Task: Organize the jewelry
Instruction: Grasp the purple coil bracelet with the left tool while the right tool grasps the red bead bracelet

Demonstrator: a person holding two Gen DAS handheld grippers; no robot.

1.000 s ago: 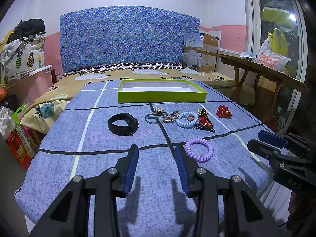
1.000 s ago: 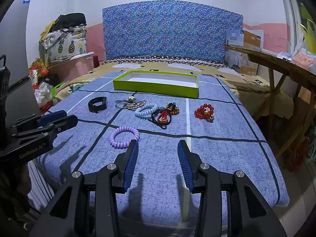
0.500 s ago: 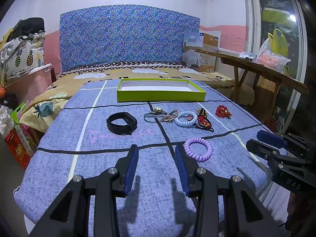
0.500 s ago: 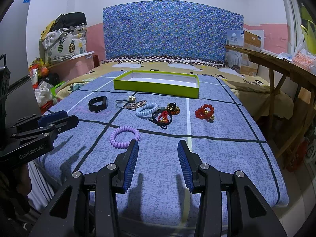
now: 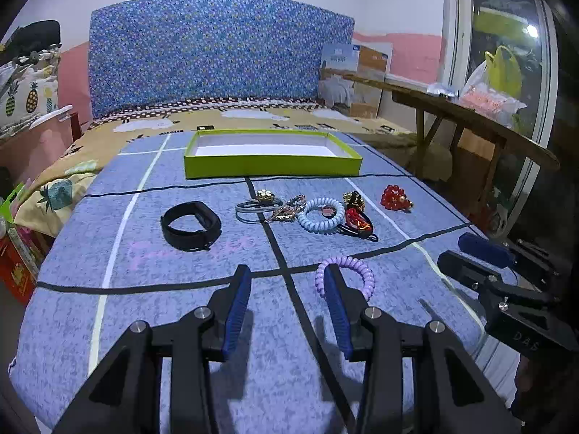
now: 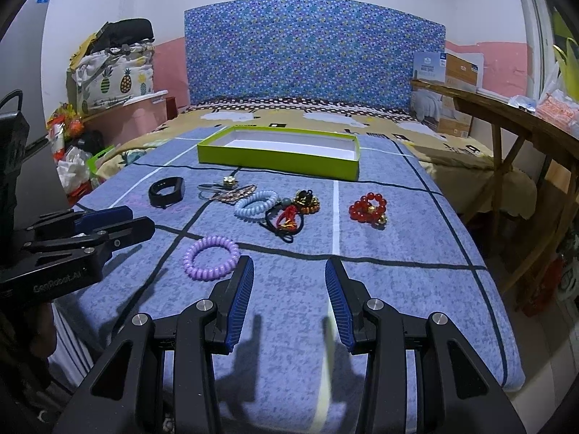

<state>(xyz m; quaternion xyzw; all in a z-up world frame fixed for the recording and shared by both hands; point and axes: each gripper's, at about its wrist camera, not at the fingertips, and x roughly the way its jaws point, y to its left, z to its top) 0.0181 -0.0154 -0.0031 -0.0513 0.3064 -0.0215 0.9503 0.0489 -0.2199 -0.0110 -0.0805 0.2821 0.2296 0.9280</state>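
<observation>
Jewelry lies on a blue bedspread (image 5: 181,325) before an empty lime-green box (image 5: 273,161) (image 6: 280,152). Nearest is a purple coil band (image 5: 356,273) (image 6: 211,257). Behind it lie a black wristband (image 5: 190,225) (image 6: 166,191), a light-blue coil band (image 5: 322,215) (image 6: 256,204), a gold-flower hair tie (image 5: 258,202), a red-and-black knot charm (image 5: 356,218) (image 6: 286,218) and a red bead bracelet (image 5: 395,198) (image 6: 368,209). My left gripper (image 5: 286,284) is open and empty, its right finger just left of the purple band. My right gripper (image 6: 288,278) is open and empty, right of that band.
A wooden bench (image 5: 470,123) with bags and boxes runs along the right side of the bed. A blue patterned headboard (image 6: 311,58) stands behind. Pineapple-print bags (image 6: 115,79) and clutter sit on the left. The bed's front edge is just below both grippers.
Both grippers have edged slightly forward over the bedspread; the left one now has its right finger beside the purple coil band. Both stay open. No jewelry has moved.
</observation>
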